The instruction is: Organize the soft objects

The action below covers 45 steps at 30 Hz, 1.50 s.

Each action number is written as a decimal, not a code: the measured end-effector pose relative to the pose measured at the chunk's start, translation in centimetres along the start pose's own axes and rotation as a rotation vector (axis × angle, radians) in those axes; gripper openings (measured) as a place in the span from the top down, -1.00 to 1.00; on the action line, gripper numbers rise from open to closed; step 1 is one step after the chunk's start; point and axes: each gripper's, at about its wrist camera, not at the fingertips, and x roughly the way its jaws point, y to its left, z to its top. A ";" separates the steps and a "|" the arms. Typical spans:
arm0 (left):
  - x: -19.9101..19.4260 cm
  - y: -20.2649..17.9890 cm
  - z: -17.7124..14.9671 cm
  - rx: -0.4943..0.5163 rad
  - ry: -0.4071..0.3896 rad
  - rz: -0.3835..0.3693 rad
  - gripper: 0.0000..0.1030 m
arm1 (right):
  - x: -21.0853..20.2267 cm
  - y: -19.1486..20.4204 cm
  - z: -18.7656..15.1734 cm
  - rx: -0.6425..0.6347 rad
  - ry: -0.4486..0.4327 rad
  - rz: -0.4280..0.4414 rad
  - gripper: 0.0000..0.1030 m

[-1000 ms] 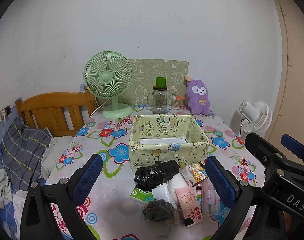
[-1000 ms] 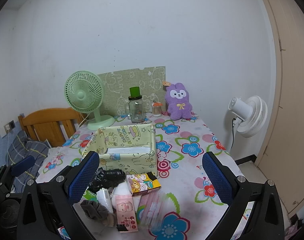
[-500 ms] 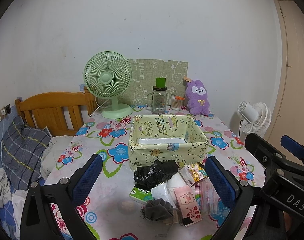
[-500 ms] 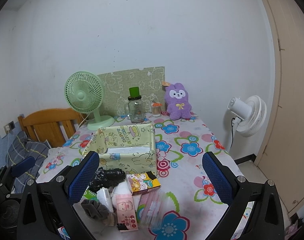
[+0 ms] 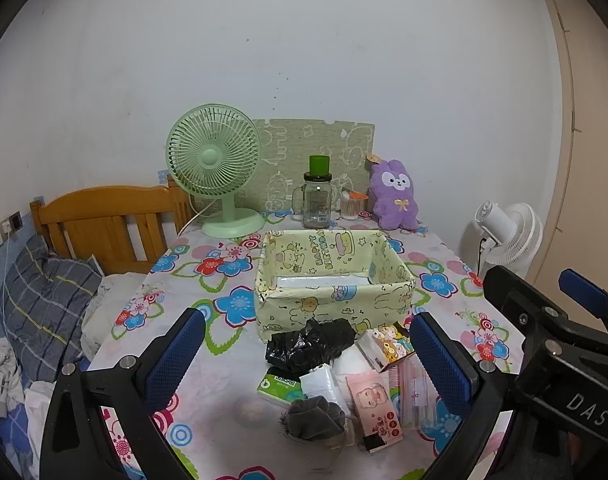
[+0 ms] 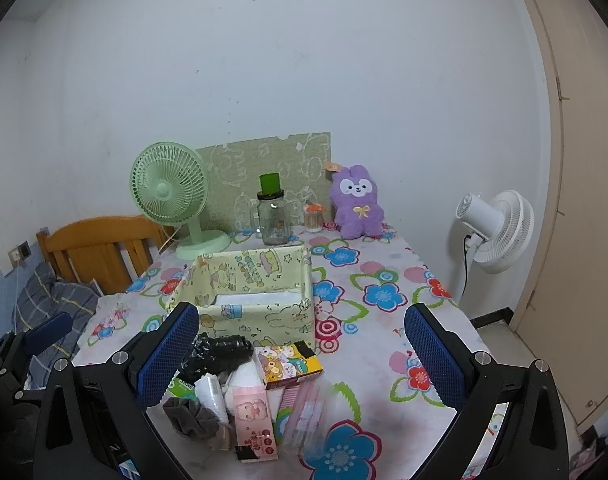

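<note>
A pale yellow cartoon-print box (image 5: pixel 333 304) (image 6: pixel 260 312) stands open and empty mid-table. In front of it lies a pile: a crumpled black bag (image 5: pixel 307 346) (image 6: pixel 220 354), a grey sock (image 5: pixel 313 420) (image 6: pixel 194 420), a white tissue pack (image 5: pixel 321 384), a green tissue pack (image 5: pixel 278 384), a pink pack (image 5: pixel 373 404) (image 6: pixel 252 416), a cartoon pack (image 6: pixel 290 364) and a clear pink sleeve (image 5: pixel 413 390). My left gripper (image 5: pixel 304 360) is open and empty above the pile. My right gripper (image 6: pixel 300 354) is open and empty, just to the right.
A green desk fan (image 5: pixel 218 172), a glass jar with a green lid (image 5: pixel 317 200), a small cup (image 5: pixel 351 206) and a purple plush rabbit (image 5: pixel 395 194) stand at the table's back edge. A wooden bed frame (image 5: pixel 104 228) is left, a white floor fan (image 6: pixel 495 232) right.
Both grippers have crept slightly, so the view shifts a little. Nothing on the table has moved.
</note>
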 end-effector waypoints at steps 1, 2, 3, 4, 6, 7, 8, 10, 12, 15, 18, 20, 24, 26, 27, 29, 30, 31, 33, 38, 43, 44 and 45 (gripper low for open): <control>0.1 0.0 0.0 -0.002 0.002 -0.001 -0.99 | 0.0 0.0 0.0 0.002 0.003 0.002 -1.00; 0.1 0.0 -0.1 -0.004 0.003 -0.003 -0.99 | 0.0 0.0 0.0 0.005 0.005 0.003 -1.00; 0.2 0.1 -0.1 -0.006 0.003 -0.004 -0.99 | 0.1 0.0 -0.1 0.005 0.007 0.004 -1.00; 0.3 0.1 -0.1 -0.009 0.005 -0.006 -0.99 | 0.2 0.0 0.0 0.007 0.008 0.003 -1.00; 0.4 0.2 -0.2 -0.013 0.007 -0.012 -0.99 | 0.3 0.0 0.0 0.007 0.009 0.005 -1.00; 0.5 0.3 -0.2 -0.014 0.008 -0.014 -0.99 | 0.3 0.0 -0.1 0.011 0.009 0.005 -1.00; 0.6 0.3 -0.3 -0.014 0.009 -0.015 -0.99 | 0.4 0.0 -0.2 0.016 0.008 0.004 -1.00; 0.8 0.3 -0.5 -0.008 0.010 -0.017 -0.99 | 0.6 -0.1 -0.5 0.019 0.009 -0.002 -1.00; 1.2 0.3 -0.8 -0.006 0.017 -0.020 -0.98 | 0.9 -0.1 -0.7 0.021 0.017 -0.008 -1.00; 1.7 0.4 -1.2 -0.007 0.030 -0.027 -0.95 | 1.4 -0.2 -1.2 0.027 0.028 -0.011 -1.00; 2.2 0.6 -1.6 -0.010 0.036 -0.035 -0.94 | 1.9 -0.2 -1.5 0.029 0.033 -0.010 -1.00; 2.5 0.7 -2.0 -0.015 0.041 -0.042 -0.93 | 2.2 -0.2 -1.8 0.028 0.032 -0.009 -1.00; 3.1 0.8 -2.7 -0.026 0.057 -0.058 -0.88 | 2.8 -0.2 -2.5 0.027 0.041 -0.001 -1.00; 3.4 0.8 -3.2 -0.026 0.067 -0.057 -0.87 | 3.0 -0.1 -2.9 0.026 0.046 -0.002 -1.00; 3.5 0.8 -3.4 -0.025 0.072 -0.056 -0.87 | 3.2 -0.1 -3.2 0.024 0.053 -0.004 -1.00; 3.9 0.8 -4.0 -0.025 0.087 -0.058 -0.87 | 3.6 -0.1 -3.7 0.022 0.063 -0.006 -1.00; 4.1 0.8 -4.4 -0.026 0.092 -0.059 -0.87 | 3.8 -0.1 -4.1 0.020 0.071 -0.008 -1.00; 4.3 0.8 -4.6 -0.025 0.097 -0.059 -0.87 | 4.0 -0.2 -4.4 0.020 0.077 -0.011 -1.00; 4.6 0.7 -5.4 -0.017 0.110 -0.052 -0.87 | 4.2 -0.3 -5.0 0.017 0.089 -0.015 -1.00; 5.3 0.5 -6.9 0.003 0.131 -0.030 -0.87 | 5.2 -0.5 -6.7 -0.001 0.130 -0.014 -1.00; 5.8 0.6 -8.2 0.006 0.154 -0.025 -0.83 | 5.7 -0.5 -8.1 -0.007 0.154 -0.017 -1.00; 5.8 0.6 -8.3 0.006 0.157 -0.024 -0.83 | 5.8 -0.5 -8.3 -0.005 0.156 -0.015 -1.00; 6.0 0.6 -8.5 0.007 0.161 -0.022 -0.82 | 5.9 -0.5 -8.5 -0.004 0.158 -0.013 -1.00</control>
